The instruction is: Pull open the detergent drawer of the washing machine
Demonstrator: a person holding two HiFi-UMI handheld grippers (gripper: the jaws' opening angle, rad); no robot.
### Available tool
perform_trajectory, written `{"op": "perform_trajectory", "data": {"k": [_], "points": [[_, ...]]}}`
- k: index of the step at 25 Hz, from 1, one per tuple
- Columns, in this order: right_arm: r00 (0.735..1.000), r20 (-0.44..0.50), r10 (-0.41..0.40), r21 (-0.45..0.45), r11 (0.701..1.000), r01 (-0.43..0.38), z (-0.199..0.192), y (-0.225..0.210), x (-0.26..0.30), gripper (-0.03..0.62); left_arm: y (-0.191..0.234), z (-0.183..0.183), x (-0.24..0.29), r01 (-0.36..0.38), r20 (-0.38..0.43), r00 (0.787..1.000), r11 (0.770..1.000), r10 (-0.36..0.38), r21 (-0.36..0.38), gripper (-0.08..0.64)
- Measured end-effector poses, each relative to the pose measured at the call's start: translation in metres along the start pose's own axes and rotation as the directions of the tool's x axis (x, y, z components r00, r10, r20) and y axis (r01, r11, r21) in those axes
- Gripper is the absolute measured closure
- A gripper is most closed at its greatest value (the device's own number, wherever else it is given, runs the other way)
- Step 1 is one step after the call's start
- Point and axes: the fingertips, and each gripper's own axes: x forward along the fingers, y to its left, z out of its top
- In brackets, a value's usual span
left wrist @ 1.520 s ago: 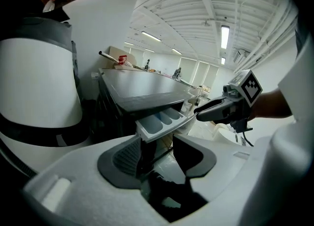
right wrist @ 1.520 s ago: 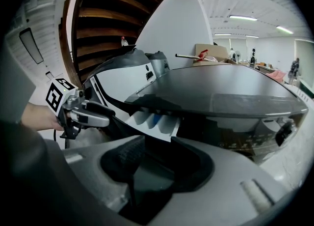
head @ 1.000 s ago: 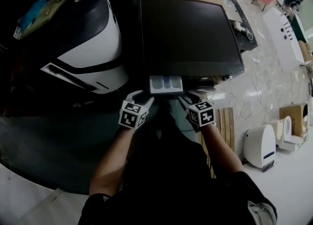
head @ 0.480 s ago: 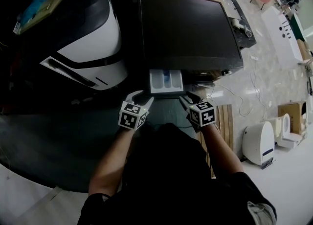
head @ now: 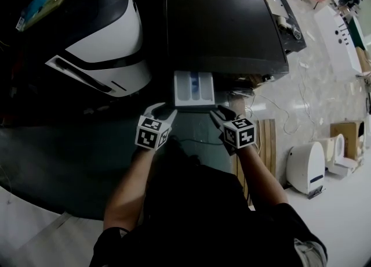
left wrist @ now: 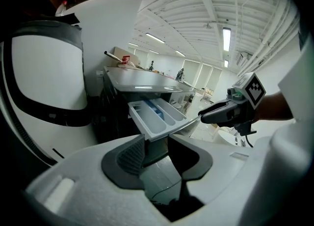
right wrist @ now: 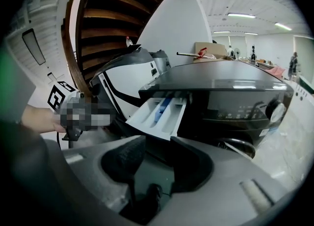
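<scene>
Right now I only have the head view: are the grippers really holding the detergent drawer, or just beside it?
Observer: The left gripper has just been closing its jaws; the front of the detergent drawer fills the gap between them.
Operator: And the right one?
Observer: The right gripper has that front's other corner between its jaws, seemingly clamped.
Operator: What's on the front, beside the drawer?
Observer: A dark control panel with a knob at its right end.

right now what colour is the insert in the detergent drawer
The insert is blue, in a white drawer; best in the right gripper view.
</scene>
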Motion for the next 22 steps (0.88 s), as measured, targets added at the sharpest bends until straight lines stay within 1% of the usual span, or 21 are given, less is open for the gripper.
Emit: {"op": "perform_trajectory", "data": {"k": [4, 10, 12, 14, 17, 20, 22], "points": [[1.000, 0.014, 0.008, 0.013, 1.000, -0.008, -0.008, 0.001, -0.007, 0.440, -0.010, -0.005, -0.004, -0.013, 0.033, 0.999, 0.999, 0.014, -0.031, 0.400], [1.000, -0.004, 0.021, 0.009, 1.000, -0.021, -0.010, 0.003, -0.010, 0.441, -0.014, -0.006, -0.005, -0.030, 0.032, 0.999, 0.999, 0.031, -0.033, 0.393], [0.999, -0.007, 0.032, 0.033, 0.999, -0.031, -0.008, 0.005, -0.011, 0.441, -0.011, -0.006, -0.006, -0.035, 0.028, 0.999, 0.999, 0.036, -0.023, 0.393], [0.999, -0.012, 0.041, 0.053, 0.998, -0.041, -0.010, 0.005, -0.012, 0.440, -0.007, -0.008, -0.005, -0.044, 0.005, 0.999, 0.999, 0.044, 0.006, 0.395], [0.997, -0.015, 0.073, 0.094, 0.993, -0.072, -0.014, 0.004, -0.019, 0.442, -0.003, -0.012, -0.008, -0.050, -0.031, 0.998, 0.998, 0.051, 0.033, 0.418], [0.996, -0.009, 0.086, 0.141, 0.986, -0.084, -0.017, 0.001, -0.031, 0.442, 0.000, -0.008, -0.019, -0.067, -0.018, 0.998, 0.997, 0.068, 0.022, 0.428], [0.997, 0.003, 0.080, 0.177, 0.981, -0.079, -0.017, -0.006, -0.036, 0.442, 0.001, -0.003, -0.025, -0.073, -0.004, 0.997, 0.997, 0.073, 0.019, 0.437]]}}
